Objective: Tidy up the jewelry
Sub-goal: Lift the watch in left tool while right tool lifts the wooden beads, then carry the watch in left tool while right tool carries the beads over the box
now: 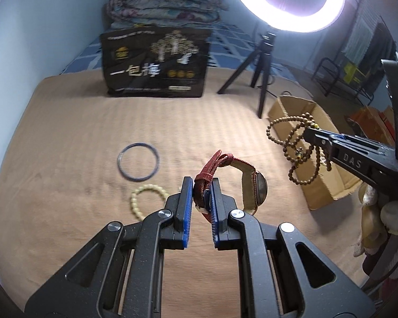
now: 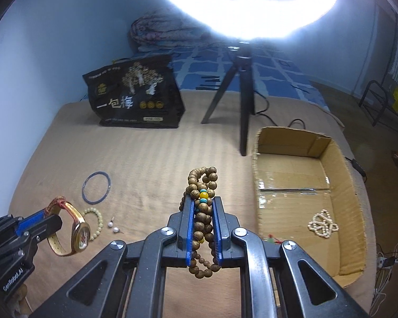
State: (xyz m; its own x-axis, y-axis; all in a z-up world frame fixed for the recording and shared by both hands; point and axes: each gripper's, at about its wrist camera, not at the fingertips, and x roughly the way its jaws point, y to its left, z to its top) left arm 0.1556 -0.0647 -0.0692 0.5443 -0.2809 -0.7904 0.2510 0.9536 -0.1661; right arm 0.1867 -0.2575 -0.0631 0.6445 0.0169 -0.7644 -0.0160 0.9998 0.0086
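My left gripper [image 1: 201,185] is shut on the red strap of a gold wristwatch [image 1: 254,185], held above the tan blanket; the watch also shows in the right wrist view [image 2: 79,234]. My right gripper [image 2: 203,204] is shut on a brown wooden bead necklace [image 2: 203,182] that hangs in loops; it also shows in the left wrist view [image 1: 297,143], beside the cardboard box [image 1: 329,182]. On the blanket lie a dark bangle [image 1: 138,164], a pale green bead bracelet [image 1: 148,201] and two pearl earrings [image 2: 113,226].
The open cardboard box [image 2: 339,159] at right holds a white bead bracelet [image 2: 322,224] and a small red-green item [image 2: 272,238]. A ring-light tripod [image 2: 242,100] and a black bag [image 2: 135,95] stand at the back. The blanket's edge drops off right of the box.
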